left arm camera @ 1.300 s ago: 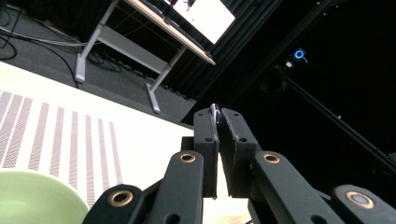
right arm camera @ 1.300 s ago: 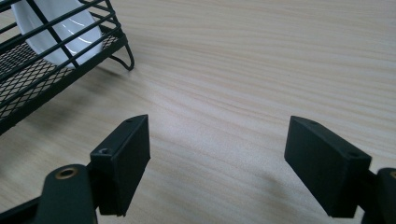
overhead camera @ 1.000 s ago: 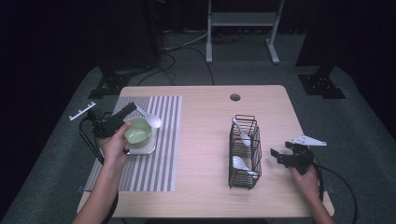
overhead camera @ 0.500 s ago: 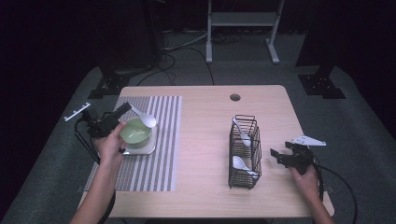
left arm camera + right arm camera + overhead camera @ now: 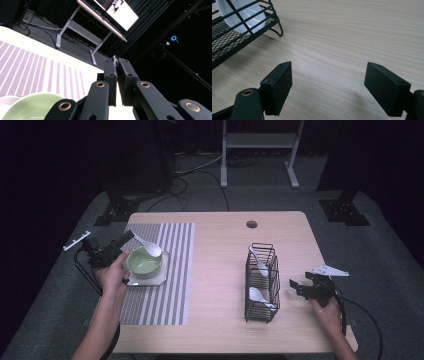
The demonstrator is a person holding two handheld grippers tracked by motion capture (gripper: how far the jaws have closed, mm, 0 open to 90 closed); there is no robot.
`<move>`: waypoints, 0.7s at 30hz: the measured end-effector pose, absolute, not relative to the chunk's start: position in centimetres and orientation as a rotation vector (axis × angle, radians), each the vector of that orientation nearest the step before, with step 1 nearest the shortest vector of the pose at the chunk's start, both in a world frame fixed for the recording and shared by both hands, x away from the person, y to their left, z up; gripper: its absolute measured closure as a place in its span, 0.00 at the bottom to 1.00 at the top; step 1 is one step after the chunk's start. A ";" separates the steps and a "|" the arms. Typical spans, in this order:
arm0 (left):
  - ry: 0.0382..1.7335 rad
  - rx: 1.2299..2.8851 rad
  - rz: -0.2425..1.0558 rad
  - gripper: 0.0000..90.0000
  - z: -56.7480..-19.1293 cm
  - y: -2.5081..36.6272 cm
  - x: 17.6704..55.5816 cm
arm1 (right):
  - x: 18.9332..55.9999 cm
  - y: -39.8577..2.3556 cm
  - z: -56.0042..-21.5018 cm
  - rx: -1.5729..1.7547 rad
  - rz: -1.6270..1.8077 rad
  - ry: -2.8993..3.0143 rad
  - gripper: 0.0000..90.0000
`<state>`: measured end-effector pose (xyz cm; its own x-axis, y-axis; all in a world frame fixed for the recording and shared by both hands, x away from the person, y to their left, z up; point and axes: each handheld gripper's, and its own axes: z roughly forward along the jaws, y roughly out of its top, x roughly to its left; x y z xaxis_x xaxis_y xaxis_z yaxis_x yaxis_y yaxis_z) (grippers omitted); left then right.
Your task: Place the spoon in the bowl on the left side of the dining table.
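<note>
My left gripper is at the left edge of the table, shut on the handle of a white spoon. The spoon's bowl end hangs over the far rim of a green bowl. In the left gripper view the jaws pinch a thin edge, with the green bowl low on the left. The bowl rests on a white square plate. My right gripper sits by the right side of a black wire rack. Its jaws stand open over bare wood, nothing between them.
A grey striped mat lies under the plate on the left half of the wooden table. The rack holds two white spoons, and one of them is near my right jaws. A round hole is at the table's far edge.
My left gripper has shifted a little to the left with the spoon, so the spoon's bowl end now lies over the green bowl. The right gripper has not moved.
</note>
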<state>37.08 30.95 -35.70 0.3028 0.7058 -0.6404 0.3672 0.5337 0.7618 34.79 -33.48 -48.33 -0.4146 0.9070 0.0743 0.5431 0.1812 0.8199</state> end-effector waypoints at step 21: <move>1.378 1.018 0.331 0.95 -37.2 33.6 37.2 | 34.8 -33.3 -48.3 1.359 1.105 2.039 0.23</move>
<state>37.17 33.59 -37.21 0.2258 0.7275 -0.6479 0.3541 0.5583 0.7503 34.85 -33.33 -48.35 -0.4138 0.9082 0.0626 0.5483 0.1937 0.8135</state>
